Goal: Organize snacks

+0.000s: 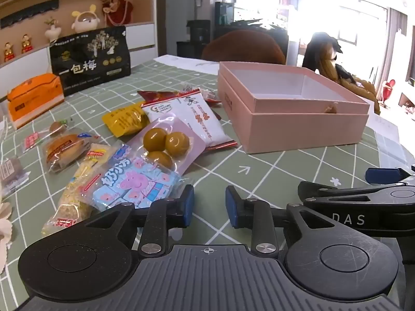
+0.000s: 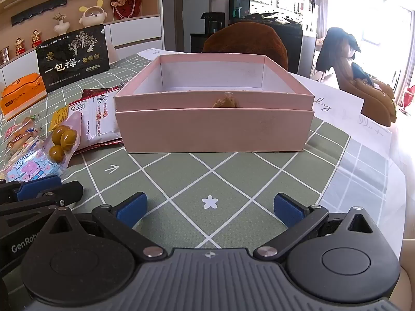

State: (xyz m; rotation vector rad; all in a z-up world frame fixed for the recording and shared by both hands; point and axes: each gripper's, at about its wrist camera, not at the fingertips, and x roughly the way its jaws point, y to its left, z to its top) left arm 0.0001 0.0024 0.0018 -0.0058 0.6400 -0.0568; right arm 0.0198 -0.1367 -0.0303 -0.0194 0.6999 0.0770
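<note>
We see the left gripper (image 1: 209,205) and right gripper (image 2: 210,208) both released, empty, pink box (image 2: 212,124) ahead, snack pile (image 1: 135,155) left.

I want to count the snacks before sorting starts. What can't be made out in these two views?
- Pink box floor: the near wall hides it in both views.
- Snack pile: packets overlap in the left wrist view; the right wrist view's edge cuts it off.
- Small print on the white packet: too small.
- Window side: washed out by glare.

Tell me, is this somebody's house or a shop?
Probably a home: a dining table with a green checked tablecloth, a shelf of little figurines, and chairs draped with clothes by a bright window.
</note>
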